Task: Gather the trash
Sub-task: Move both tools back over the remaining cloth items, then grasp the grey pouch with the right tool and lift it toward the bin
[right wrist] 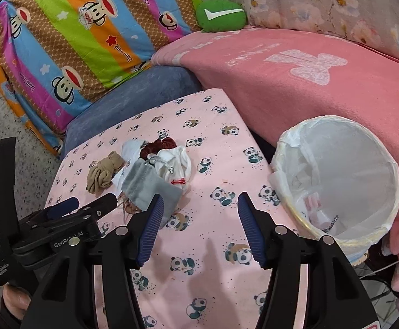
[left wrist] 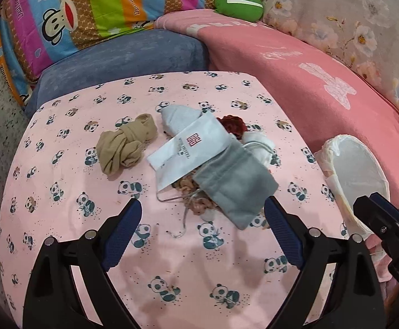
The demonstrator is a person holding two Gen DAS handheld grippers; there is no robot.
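A: Trash pile (left wrist: 199,161) sits mid-table, on the panda-print cloth of the table (left wrist: 62,192). I count a knotted tan stocking (left wrist: 122,144), a white paper sleeve with a red logo (left wrist: 192,148), a grey drawstring pouch (left wrist: 235,183), something dark red (left wrist: 232,126) behind, and pinkish scraps under the pouch.

B: And the bin?

A: Lined bin (right wrist: 342,181) stands off the table's right edge, against the pink blanket (right wrist: 309,87). A few bits already lie at its bottom, so I judge collection partly done.

B: Your claws?

A: Left claw (left wrist: 202,222) spread wide, nothing between the fingers; it hovers just short of the pile, the pouch nearest. Right claw (right wrist: 199,227) also wide apart and empty, over bare cloth between pile and bin.

B: Step in hand?

A: Reaching for the next piece, by my reading. The pouch lies on top and overlaps the sleeve and scraps, so I'd take it first.

B: What does that call for?

A: Lower the left claw over the pouch's near end, pinch the cloth only, mind the loose cord (left wrist: 183,219), then carry right to the bin.
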